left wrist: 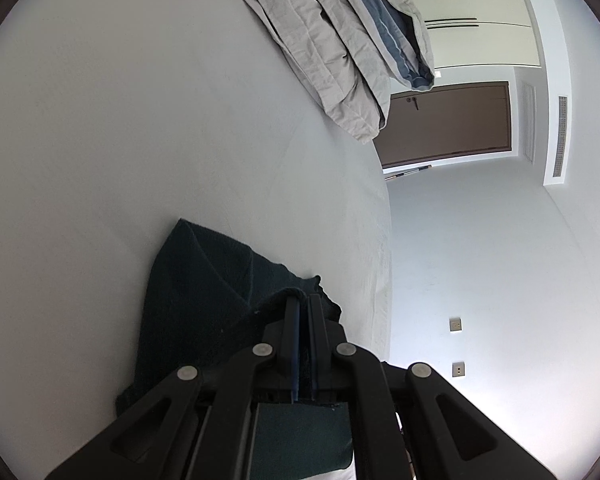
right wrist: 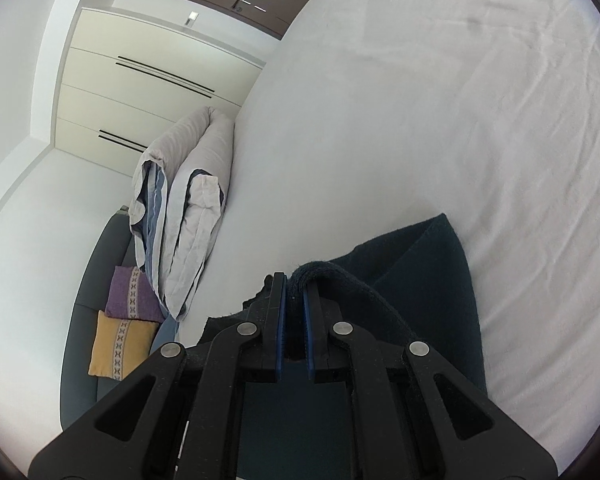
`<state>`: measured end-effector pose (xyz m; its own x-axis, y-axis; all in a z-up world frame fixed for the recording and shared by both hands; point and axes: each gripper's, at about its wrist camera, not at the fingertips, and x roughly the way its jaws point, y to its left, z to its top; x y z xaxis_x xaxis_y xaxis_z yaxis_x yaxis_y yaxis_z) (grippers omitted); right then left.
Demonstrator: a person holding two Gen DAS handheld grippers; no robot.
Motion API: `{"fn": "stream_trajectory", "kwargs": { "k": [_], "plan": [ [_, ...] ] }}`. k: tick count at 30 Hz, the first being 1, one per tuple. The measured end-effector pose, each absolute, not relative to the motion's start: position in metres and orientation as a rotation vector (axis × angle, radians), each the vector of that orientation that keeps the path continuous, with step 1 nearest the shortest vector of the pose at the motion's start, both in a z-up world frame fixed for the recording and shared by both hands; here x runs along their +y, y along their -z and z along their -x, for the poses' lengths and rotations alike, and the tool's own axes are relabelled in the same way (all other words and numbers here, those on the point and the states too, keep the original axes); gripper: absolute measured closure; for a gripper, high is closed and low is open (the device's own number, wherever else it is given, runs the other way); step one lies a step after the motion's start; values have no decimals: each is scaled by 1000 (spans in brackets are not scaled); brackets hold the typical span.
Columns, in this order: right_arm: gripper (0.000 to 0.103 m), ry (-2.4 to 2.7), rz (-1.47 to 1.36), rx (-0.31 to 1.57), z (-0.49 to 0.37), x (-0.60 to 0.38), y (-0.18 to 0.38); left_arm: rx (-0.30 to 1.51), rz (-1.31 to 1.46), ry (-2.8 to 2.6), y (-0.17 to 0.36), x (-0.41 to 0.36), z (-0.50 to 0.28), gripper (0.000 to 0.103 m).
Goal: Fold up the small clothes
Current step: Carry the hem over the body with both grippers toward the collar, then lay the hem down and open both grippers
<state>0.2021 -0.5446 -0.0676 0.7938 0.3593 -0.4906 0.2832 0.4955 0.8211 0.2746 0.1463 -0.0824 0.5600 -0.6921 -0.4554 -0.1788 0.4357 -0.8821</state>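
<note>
A dark teal knitted garment (left wrist: 196, 280) lies on the white bed sheet (left wrist: 140, 140). My left gripper (left wrist: 303, 300) is shut on an edge of this garment, and the cloth trails down to the left of the fingers. In the right wrist view the same garment (right wrist: 432, 280) spreads to the right on the sheet (right wrist: 420, 100). My right gripper (right wrist: 295, 280) is shut on a rolled hem of it, which bulges between the blue pads. Part of the cloth is hidden under both gripper bodies.
A folded grey and blue duvet (left wrist: 340, 40) lies at the far end of the bed, also seen as the duvet (right wrist: 188, 200). Beyond the bed stand a brown door (left wrist: 448, 120), cream wardrobes (right wrist: 140, 92), and a dark sofa with purple (right wrist: 132, 296) and yellow cushions (right wrist: 116, 344).
</note>
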Motion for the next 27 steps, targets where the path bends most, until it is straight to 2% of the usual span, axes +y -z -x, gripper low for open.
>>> {"fn": "stream_trajectory", "kwargs": {
  "k": [5,7,8,9,10,12,13,14,16,20,27],
  "plan": [
    [96,2,-1047,729,-247,-548,89,992,1060,300,107,141,-310,98],
    [93,50,-1040,765,-262,-552,102,1009,991,232,116,138,-322,93],
    [93,72,-1040,781,-267,-553,109,1027,973,213,122,137,-326,86],
    [92,84,-1039,801,-272,-554,116,1039,972,207,126,137,-328,68],
    [89,88,-1041,807,-275,-554,121,1039,974,206,127,138,-326,57],
    [75,84,-1026,782,-275,-553,124,1012,943,218,119,137,-317,52],
    [60,75,-1010,765,-271,-552,123,1000,911,218,114,136,-311,48],
    [41,71,-995,747,-269,-551,120,988,874,223,107,134,-304,47],
    [28,116,-959,722,-258,-549,112,974,828,241,98,130,-290,47],
    [28,84,-911,726,-235,-537,96,952,702,255,83,119,-256,47],
    [31,72,-564,801,-183,-485,70,944,493,241,85,99,-204,46]
  ]
}}
